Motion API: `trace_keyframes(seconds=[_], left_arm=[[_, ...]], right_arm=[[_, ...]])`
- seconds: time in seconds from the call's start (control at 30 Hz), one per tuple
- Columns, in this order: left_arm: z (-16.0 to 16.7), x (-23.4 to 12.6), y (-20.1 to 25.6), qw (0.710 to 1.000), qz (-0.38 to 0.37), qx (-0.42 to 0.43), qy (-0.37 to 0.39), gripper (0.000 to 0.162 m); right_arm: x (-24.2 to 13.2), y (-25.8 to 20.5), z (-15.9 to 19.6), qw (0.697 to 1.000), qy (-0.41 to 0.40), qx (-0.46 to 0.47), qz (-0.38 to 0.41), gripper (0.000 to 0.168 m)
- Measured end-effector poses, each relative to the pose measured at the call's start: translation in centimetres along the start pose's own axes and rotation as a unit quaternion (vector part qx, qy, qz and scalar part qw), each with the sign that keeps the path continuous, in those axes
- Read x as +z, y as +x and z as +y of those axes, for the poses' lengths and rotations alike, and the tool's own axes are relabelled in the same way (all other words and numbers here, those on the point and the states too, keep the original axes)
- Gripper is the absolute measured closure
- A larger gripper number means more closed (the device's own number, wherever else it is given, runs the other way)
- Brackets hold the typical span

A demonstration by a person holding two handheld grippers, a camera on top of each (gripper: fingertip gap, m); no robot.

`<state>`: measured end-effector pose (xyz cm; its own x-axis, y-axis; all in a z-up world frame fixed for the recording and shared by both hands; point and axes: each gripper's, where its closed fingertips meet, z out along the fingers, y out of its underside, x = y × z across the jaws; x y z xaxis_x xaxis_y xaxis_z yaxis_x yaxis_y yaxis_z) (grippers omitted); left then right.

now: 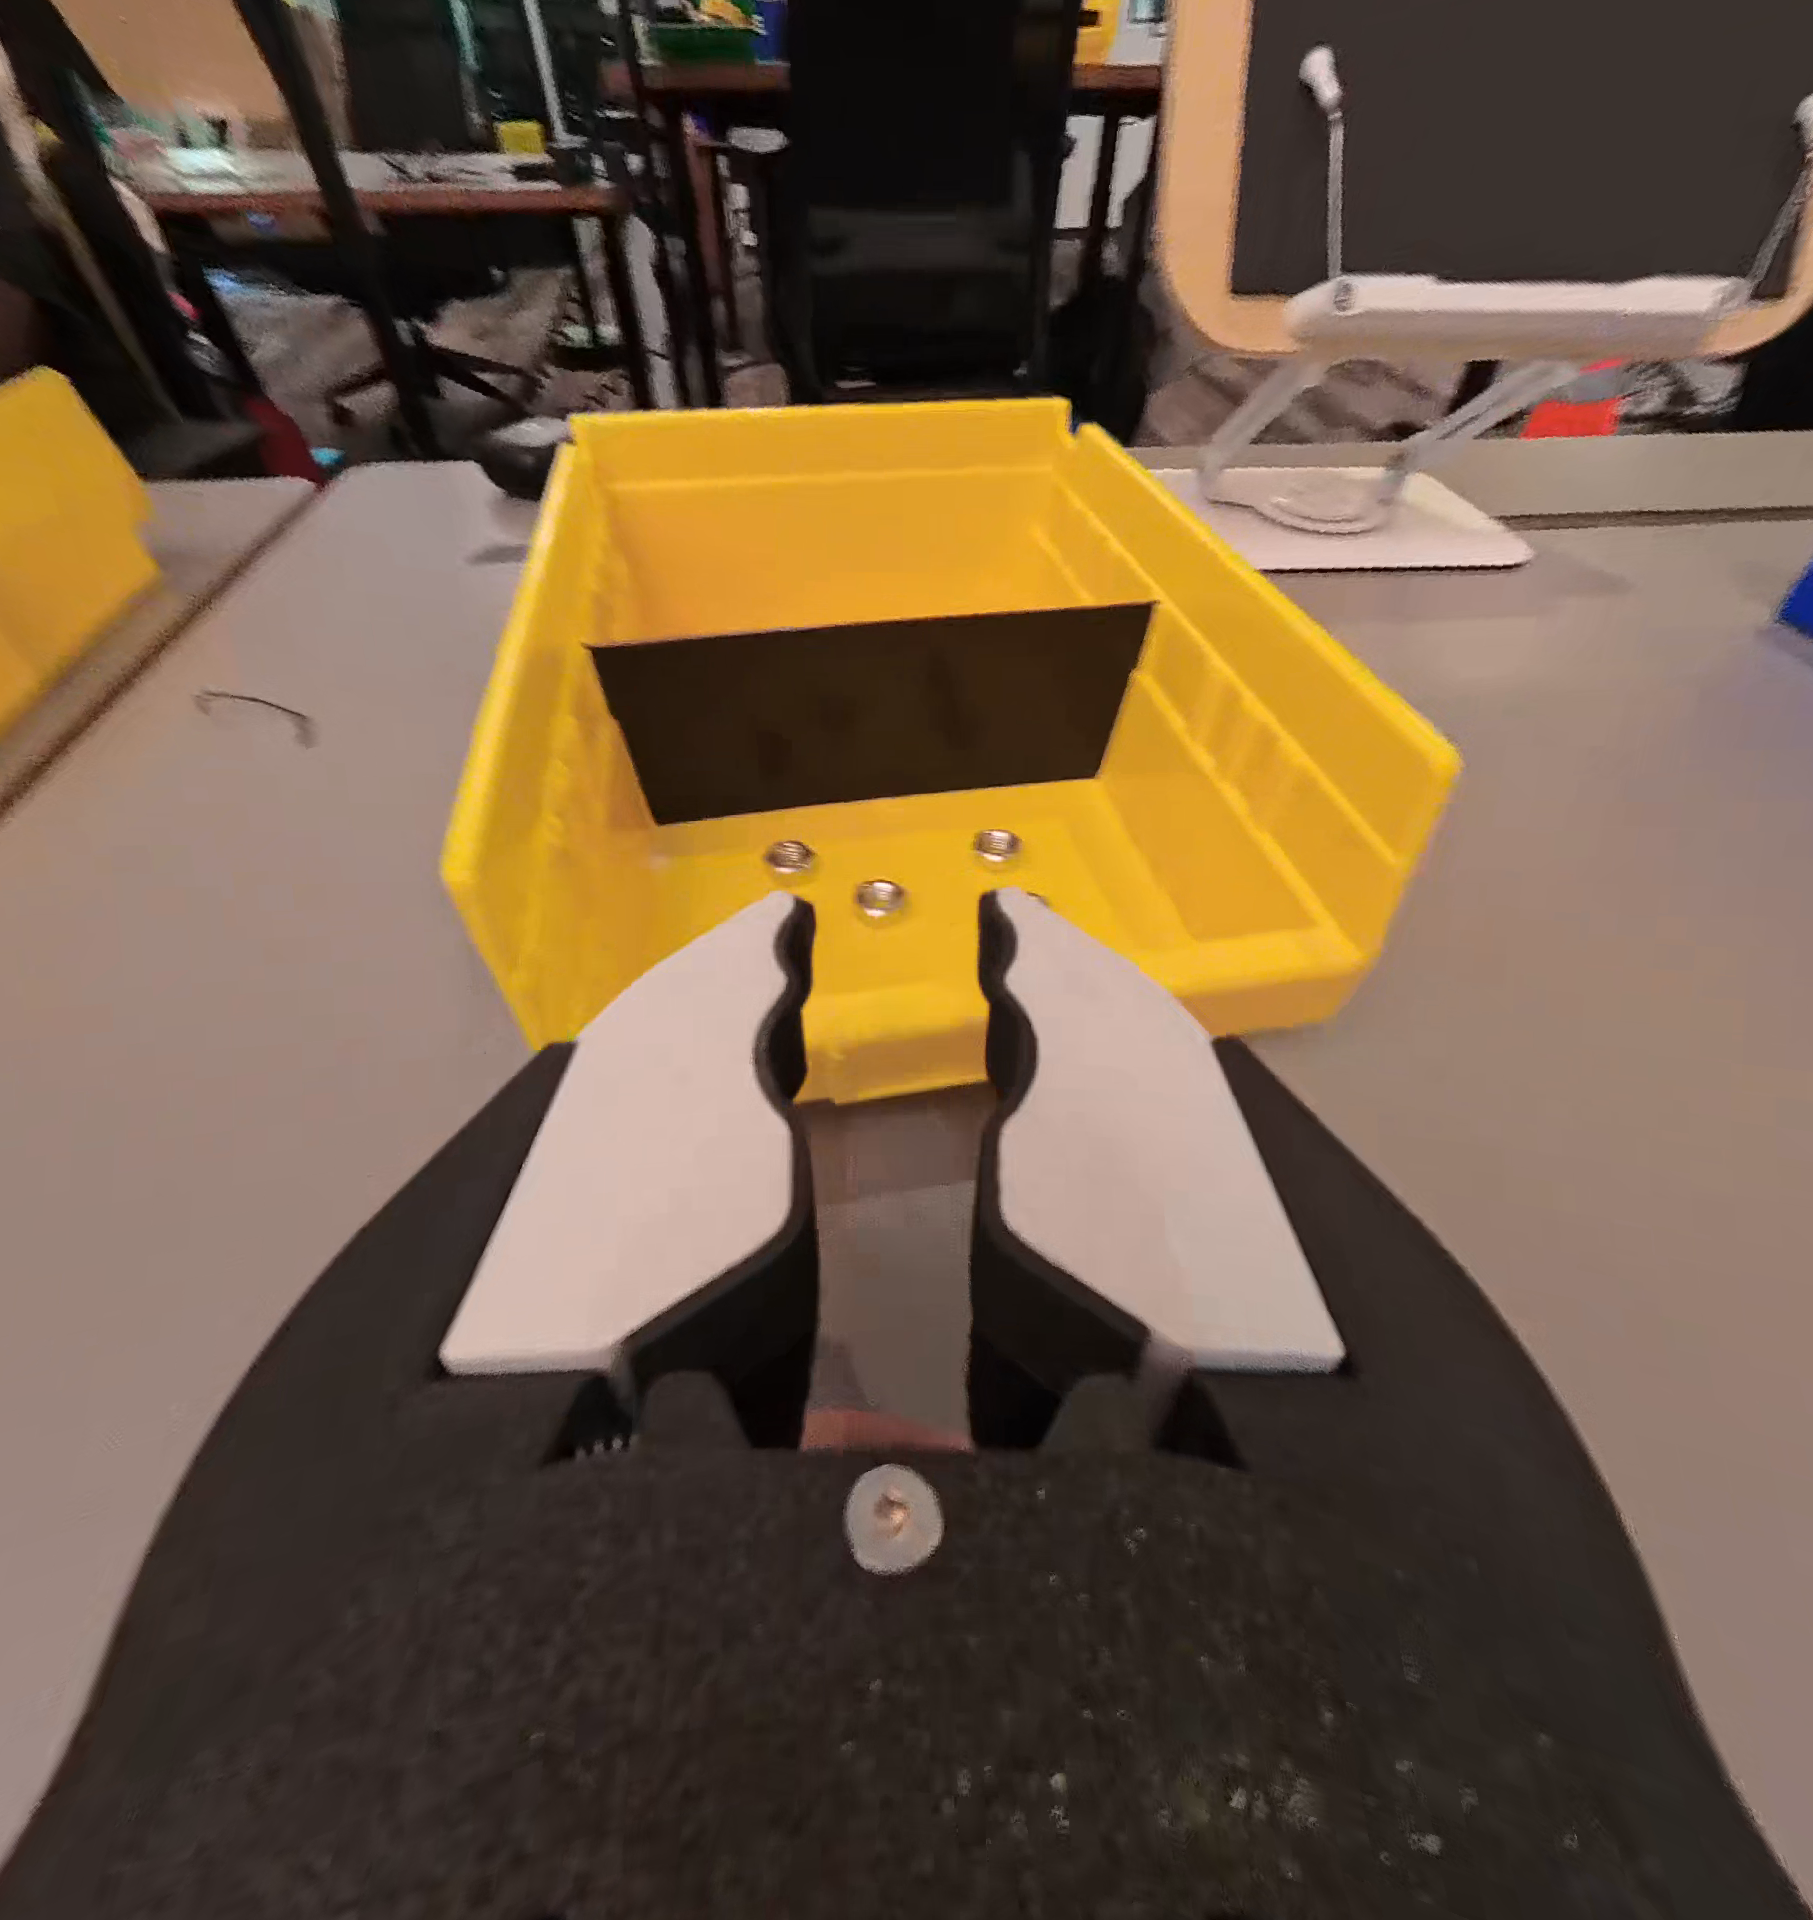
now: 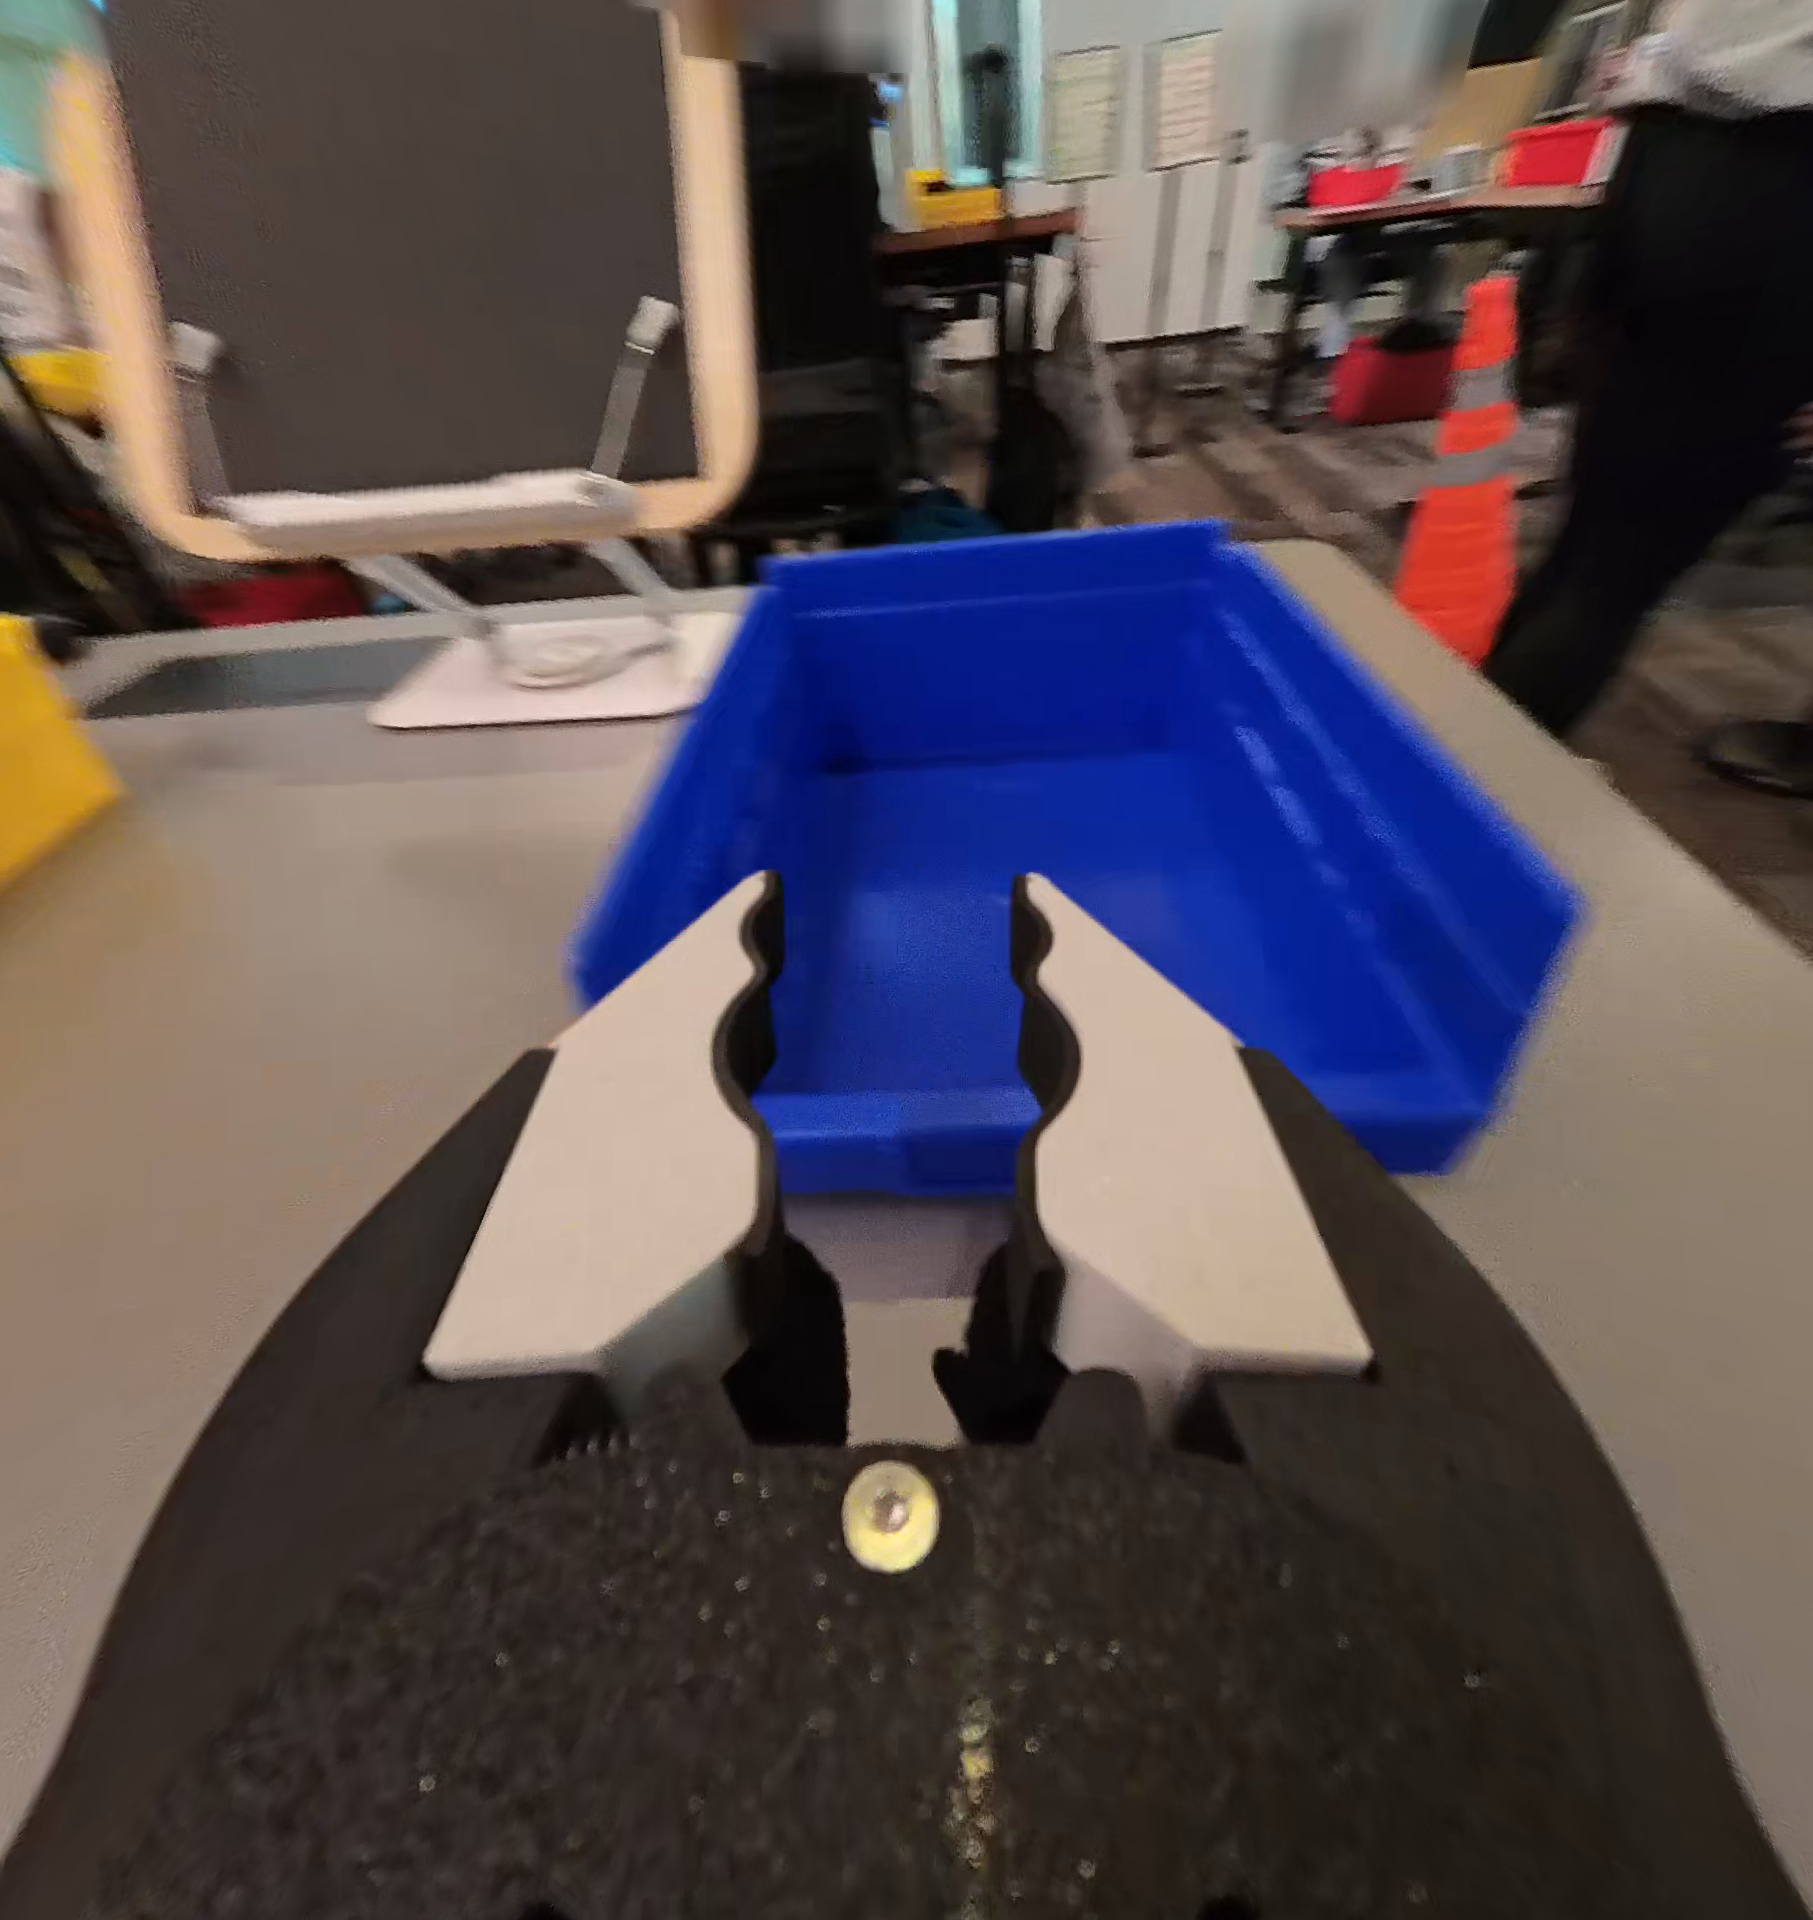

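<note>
In the left wrist view a yellow bin [image 1: 1286, 790] stands on the grey table [image 1: 206, 987], split by a black divider [image 1: 871, 712]. Three silver nuts lie in its near compartment: left nut [image 1: 791, 856], middle nut [image 1: 879, 898], right nut [image 1: 996, 844]. My left gripper [image 1: 889, 906] is open and empty, its tips over the bin's front lip, just short of the nuts. In the right wrist view an empty blue bin [image 2: 1297, 883] stands on the table. My right gripper [image 2: 897, 885] is open and empty, its tips above the blue bin's front part.
A framed dark board on a white stand [image 1: 1401, 520] stands at the table's back; it also shows in the right wrist view [image 2: 549, 665]. Another yellow bin [image 1: 19, 540] is at the far left. An orange cone [image 2: 1463, 478] and a person's legs [image 2: 1691, 364] are beyond the table's right edge. Across from one pair of fingers to the other is roughly 60 centimetres.
</note>
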<state>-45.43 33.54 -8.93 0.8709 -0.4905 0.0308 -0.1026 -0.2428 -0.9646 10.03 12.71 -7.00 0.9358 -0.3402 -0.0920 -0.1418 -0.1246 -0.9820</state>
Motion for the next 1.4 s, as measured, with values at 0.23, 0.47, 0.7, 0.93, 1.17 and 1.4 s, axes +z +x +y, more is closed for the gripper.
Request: trace_keyframes(seconds=[0.23, 0.47, 0.7, 0.93, 1.17, 1.4], left_arm=[[1.0, 1.2, 1.5, 0.998, 0.046, -0.023, -0.025, 0.126], [1.8, 1.7, 2.0, 0.998, 0.041, -0.005, -0.046, 0.126], [2.3, 2.1, 2.4, 0.997, 0.049, -0.001, -0.06, 0.13], [2.4, 1.9, 2.1, 0.997, 0.039, 0.002, -0.062, 0.131], [2.2, 1.5, 2.6, 0.996, 0.067, -0.005, -0.057, 0.13], [1.4, -0.1, 6.6, 0.978, 0.181, 0.027, -0.102, 0.123]], right_arm=[[2.1, 3.3, 2.5, 0.998, -0.046, 0.051, 0.009, 0.126], [2.6, 1.0, 3.0, 0.998, -0.052, 0.039, -0.023, 0.131], [2.7, 1.2, 3.3, 0.996, -0.059, 0.058, -0.028, 0.134], [2.6, 0.7, 3.5, 0.992, -0.059, 0.101, -0.047, 0.135], [1.5, -0.7, 3.2, 0.993, -0.054, 0.087, -0.06, 0.136], [-2.3, -11.9, -0.2, 0.963, -0.036, 0.106, -0.245, 0.124]])
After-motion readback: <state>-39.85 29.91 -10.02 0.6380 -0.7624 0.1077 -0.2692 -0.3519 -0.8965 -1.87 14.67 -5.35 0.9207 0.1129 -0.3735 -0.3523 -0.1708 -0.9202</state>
